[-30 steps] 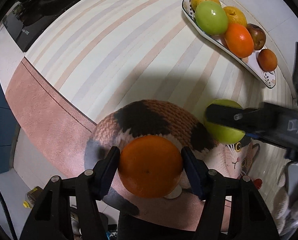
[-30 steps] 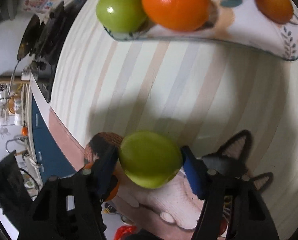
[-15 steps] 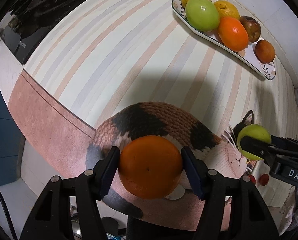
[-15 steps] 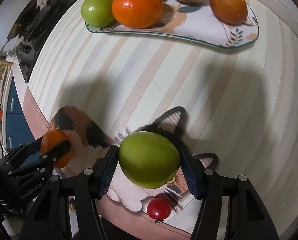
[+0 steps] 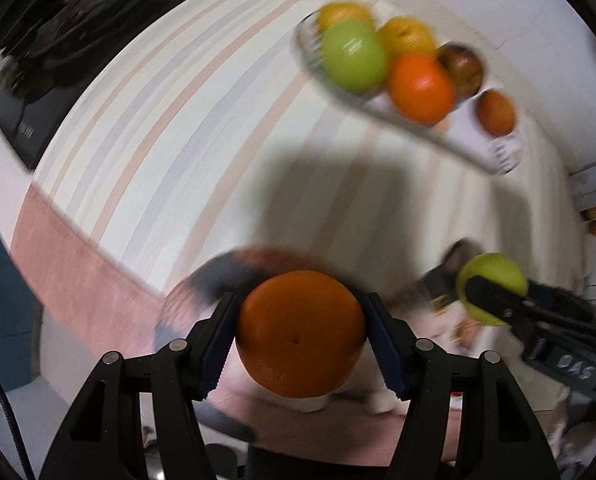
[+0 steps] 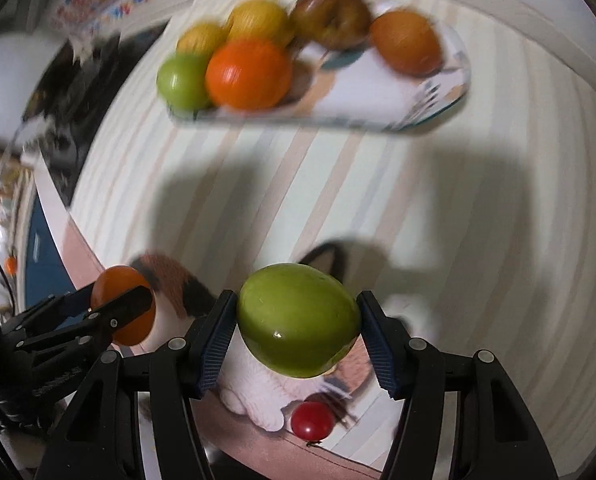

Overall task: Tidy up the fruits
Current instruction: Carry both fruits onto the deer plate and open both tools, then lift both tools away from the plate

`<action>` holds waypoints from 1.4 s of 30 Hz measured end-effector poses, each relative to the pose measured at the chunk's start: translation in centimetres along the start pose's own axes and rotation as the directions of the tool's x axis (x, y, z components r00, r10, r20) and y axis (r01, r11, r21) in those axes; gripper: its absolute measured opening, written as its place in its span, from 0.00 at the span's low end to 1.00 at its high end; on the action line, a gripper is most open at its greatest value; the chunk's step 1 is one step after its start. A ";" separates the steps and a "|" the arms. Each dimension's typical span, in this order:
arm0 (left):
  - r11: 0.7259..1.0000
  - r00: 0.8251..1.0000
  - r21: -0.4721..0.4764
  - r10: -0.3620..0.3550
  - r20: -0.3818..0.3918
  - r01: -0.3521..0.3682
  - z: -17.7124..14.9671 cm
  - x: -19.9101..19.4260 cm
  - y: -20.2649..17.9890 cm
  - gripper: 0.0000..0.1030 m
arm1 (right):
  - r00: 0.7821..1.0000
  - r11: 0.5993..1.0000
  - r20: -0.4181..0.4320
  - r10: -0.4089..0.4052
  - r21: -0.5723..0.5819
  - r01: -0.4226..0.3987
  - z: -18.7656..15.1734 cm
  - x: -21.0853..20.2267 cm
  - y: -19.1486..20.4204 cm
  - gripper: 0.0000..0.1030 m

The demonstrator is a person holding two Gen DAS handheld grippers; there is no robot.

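My left gripper [image 5: 299, 334] is shut on an orange [image 5: 299, 332] and holds it above the cat-shaped mat [image 5: 202, 292]. My right gripper [image 6: 296, 326] is shut on a green apple [image 6: 298, 320] above the same mat [image 6: 166, 276]. Each gripper shows in the other's view: the right one with the apple [image 5: 491, 294], the left one with the orange [image 6: 122, 310]. A long white fruit plate [image 6: 361, 96] at the far side holds a green apple [image 6: 182, 80], an orange [image 6: 248, 74], two yellow fruits, a brownish apple and a small orange. It also shows in the left wrist view [image 5: 501, 156].
A red cherry tomato [image 6: 311, 420] lies on the mat below my right gripper. The striped tablecloth [image 5: 170, 128] covers the table. A dark appliance [image 5: 50, 64] stands at the far left edge. Both views are motion-blurred.
Both grippers have moved forward toward the fruit plate, which looks larger and closer now. Each still holds its fruit.
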State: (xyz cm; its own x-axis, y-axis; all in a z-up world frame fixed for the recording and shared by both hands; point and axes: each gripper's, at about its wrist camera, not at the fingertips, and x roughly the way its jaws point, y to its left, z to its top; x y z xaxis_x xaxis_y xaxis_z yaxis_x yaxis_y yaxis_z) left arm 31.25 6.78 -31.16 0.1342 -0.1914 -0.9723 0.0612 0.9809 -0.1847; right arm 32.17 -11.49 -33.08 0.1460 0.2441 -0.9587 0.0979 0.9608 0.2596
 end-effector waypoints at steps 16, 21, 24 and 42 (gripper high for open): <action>0.955 0.993 0.274 -0.097 -0.062 0.110 17.0 0.1 -13.3 0.59 | 0.984 0.985 0.171 0.045 0.154 -0.072 8.8 -2.4 -6.9 0.62; 0.949 0.991 0.302 -0.047 -0.128 0.084 17.4 3.2 -14.1 0.59 | 0.985 0.989 0.169 0.038 0.131 -0.061 9.8 -0.7 -6.6 0.62; 0.946 0.989 0.315 -0.025 -0.146 0.071 17.4 4.2 -14.4 0.60 | 0.985 0.991 0.166 0.049 0.115 -0.069 10.0 -0.7 -7.0 0.62; 0.972 1.000 0.235 -0.004 0.007 0.002 17.3 -0.5 -11.6 0.85 | 0.990 0.993 0.138 -0.039 0.116 0.023 8.2 -2.8 -7.6 0.92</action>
State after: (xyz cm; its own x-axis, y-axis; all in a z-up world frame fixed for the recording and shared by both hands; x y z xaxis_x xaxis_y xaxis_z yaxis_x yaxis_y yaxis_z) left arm 47.59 -5.14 -26.07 0.1411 -0.1959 -0.9704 0.2927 0.9447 -0.1481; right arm 39.07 -20.57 -31.39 0.2766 0.1857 -0.9429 0.2143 0.9445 0.2489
